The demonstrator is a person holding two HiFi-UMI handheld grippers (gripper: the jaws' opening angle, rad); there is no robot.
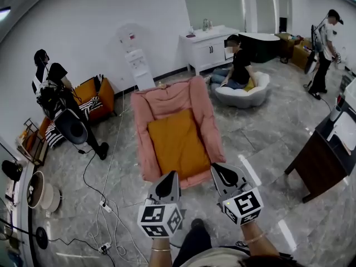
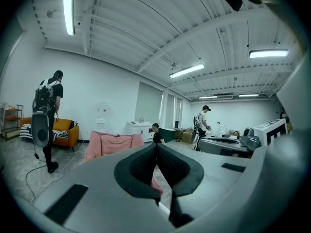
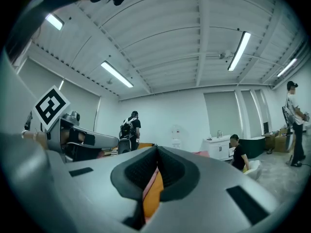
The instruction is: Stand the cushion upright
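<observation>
An orange cushion [image 1: 177,143] lies flat on the seat of a pink floor lounger [image 1: 143,121] in the middle of the head view. Both grippers hover just short of the lounger's near edge, side by side and pointing at it. My left gripper [image 1: 173,174] is shut with nothing between its jaws; past its tip [image 2: 156,147] the pink lounger [image 2: 104,144] shows. My right gripper [image 1: 214,167] is shut and empty too. In the right gripper view a strip of the orange cushion [image 3: 153,191] shows below the closed tip [image 3: 156,152].
A person with a backpack [image 1: 53,88] stands at the left by an orange sofa [image 1: 100,96]. A seated person [image 1: 239,65] is on a white beanbag [image 1: 245,96] behind the lounger. Another person [image 1: 325,43] stands far right. A dark desk [image 1: 320,163] is at the right; cables [image 1: 105,204] trail left.
</observation>
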